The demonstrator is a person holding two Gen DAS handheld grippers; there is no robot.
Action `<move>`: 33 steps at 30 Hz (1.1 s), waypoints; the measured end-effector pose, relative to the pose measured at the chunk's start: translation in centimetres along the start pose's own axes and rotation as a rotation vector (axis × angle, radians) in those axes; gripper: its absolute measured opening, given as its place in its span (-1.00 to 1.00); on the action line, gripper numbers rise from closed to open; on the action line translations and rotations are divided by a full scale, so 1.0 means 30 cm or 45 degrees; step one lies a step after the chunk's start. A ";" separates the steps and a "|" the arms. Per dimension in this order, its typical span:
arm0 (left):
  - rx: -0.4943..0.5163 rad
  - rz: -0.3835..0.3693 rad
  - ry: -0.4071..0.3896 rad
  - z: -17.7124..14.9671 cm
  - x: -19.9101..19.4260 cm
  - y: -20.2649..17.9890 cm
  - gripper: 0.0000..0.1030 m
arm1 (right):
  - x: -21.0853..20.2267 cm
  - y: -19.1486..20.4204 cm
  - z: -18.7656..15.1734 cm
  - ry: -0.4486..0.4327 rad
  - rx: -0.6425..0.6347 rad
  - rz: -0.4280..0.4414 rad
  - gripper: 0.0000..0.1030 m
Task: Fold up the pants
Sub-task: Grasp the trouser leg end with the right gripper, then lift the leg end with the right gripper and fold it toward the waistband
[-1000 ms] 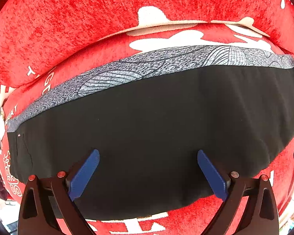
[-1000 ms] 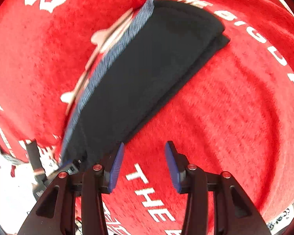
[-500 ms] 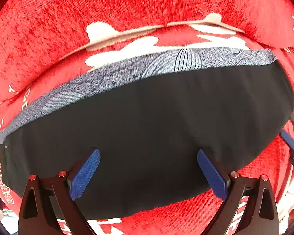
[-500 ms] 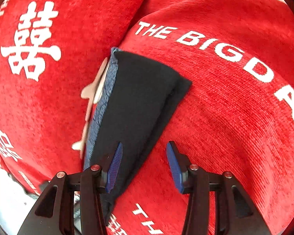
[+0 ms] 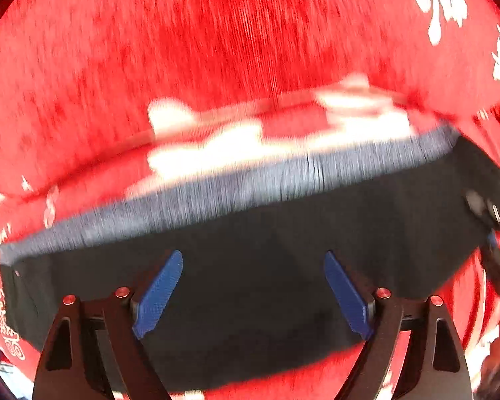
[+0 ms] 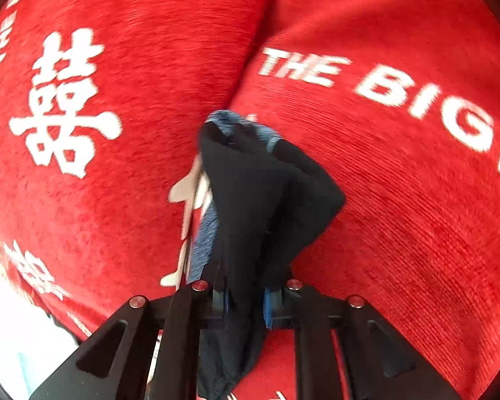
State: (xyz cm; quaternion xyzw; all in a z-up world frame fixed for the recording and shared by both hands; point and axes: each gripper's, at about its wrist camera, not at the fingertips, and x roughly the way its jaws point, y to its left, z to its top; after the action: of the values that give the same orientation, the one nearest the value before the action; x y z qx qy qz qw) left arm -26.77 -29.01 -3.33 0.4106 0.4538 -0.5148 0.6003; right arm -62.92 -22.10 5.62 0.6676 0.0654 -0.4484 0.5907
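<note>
Right gripper (image 6: pixel 245 301) has just clamped the pants' (image 6: pixel 260 200) near end, length running ahead; left gripper (image 5: pixel 253 290), narrowing but open, empty above their middle.

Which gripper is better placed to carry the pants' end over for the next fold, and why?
Right. The right gripper is shut on the black pants, bunching their end; the left gripper is open above them, gripping nothing.

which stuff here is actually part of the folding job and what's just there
Part of the job:
- black pants, folded, with a grey patterned band along one edge
- right claw, jaws just closed, shut on one end of the pants
- left claw, open above the pants, jaws just closing a little

Just there:
- red cover with white lettering under the pants
</note>
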 end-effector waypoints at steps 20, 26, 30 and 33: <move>-0.052 -0.070 -0.035 0.153 0.020 0.152 0.73 | 0.026 0.616 -0.267 0.094 -0.886 -0.127 -0.71; -0.175 0.042 -0.038 0.050 -0.062 0.460 0.73 | 0.200 0.768 -0.525 0.179 -1.229 -0.313 -0.69; -0.290 0.148 0.004 -0.062 -0.070 0.719 0.73 | 0.407 0.732 -0.738 0.290 -1.390 -0.483 -0.58; -0.378 0.155 0.040 -0.207 -0.083 0.816 0.73 | 0.578 0.661 -0.899 0.409 -1.515 -0.683 -0.35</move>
State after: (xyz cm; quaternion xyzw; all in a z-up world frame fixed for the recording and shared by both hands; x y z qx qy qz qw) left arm -3.43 -19.19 -1.84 0.3522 0.5087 -0.3982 0.6772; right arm -26.40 -12.74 5.68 0.2471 0.5521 -0.3624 0.7091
